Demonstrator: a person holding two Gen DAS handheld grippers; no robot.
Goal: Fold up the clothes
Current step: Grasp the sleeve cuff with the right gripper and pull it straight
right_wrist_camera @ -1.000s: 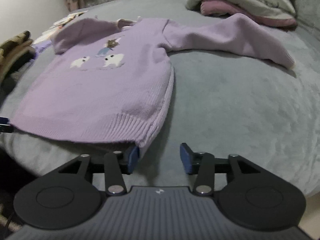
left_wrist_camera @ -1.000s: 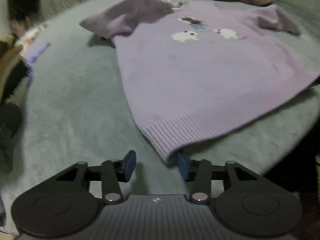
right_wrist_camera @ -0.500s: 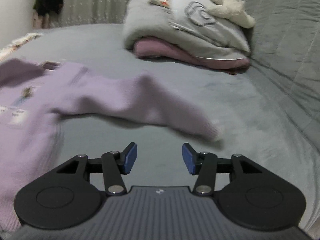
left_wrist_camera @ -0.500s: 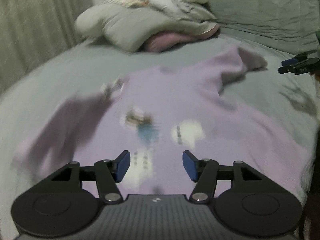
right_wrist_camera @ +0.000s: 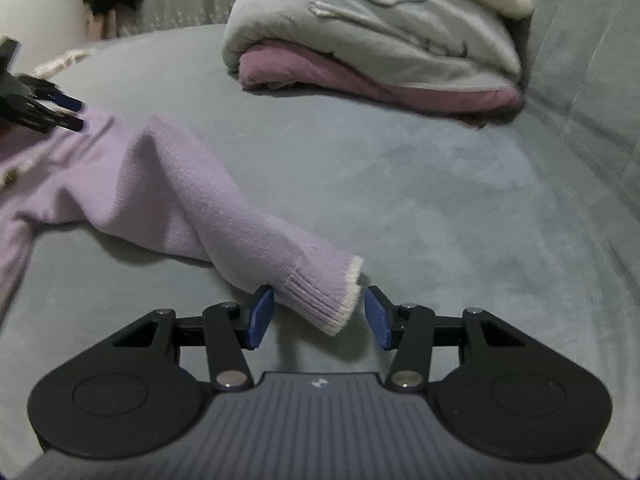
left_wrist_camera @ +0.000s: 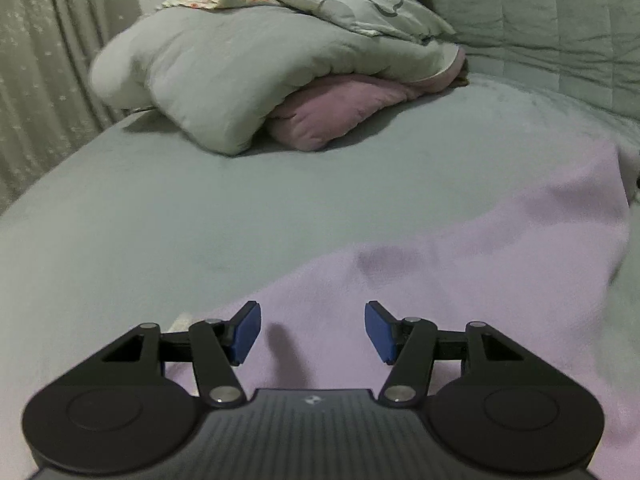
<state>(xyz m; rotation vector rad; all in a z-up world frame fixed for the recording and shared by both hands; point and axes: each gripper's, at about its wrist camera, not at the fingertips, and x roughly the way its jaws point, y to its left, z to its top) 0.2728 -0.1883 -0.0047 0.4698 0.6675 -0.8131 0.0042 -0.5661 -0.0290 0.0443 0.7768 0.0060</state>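
Note:
A lilac knit sweater [left_wrist_camera: 460, 264] lies spread on the grey bed. In the left wrist view my left gripper [left_wrist_camera: 312, 332] is open and empty, low over the sweater's upper part. In the right wrist view the sweater's sleeve [right_wrist_camera: 224, 216] runs toward me and its ribbed, cream-edged cuff [right_wrist_camera: 320, 296] sits between the open jaws of my right gripper [right_wrist_camera: 318, 314]. The jaws are not closed on it. The left gripper [right_wrist_camera: 60, 110] also shows at the far left of the right wrist view, above the sweater's body.
A folded grey duvet and pink blanket pile [left_wrist_camera: 280, 72] sits at the head of the bed, also in the right wrist view [right_wrist_camera: 380, 44]. A quilted grey headboard [left_wrist_camera: 540, 20] rises behind. A curtain [left_wrist_camera: 48, 60] hangs at the left.
Both grippers left the sweater's hem corners and moved up the bed. The left now hovers over the upper part; the right has reached the sleeve cuff, which now lies between its jaws.

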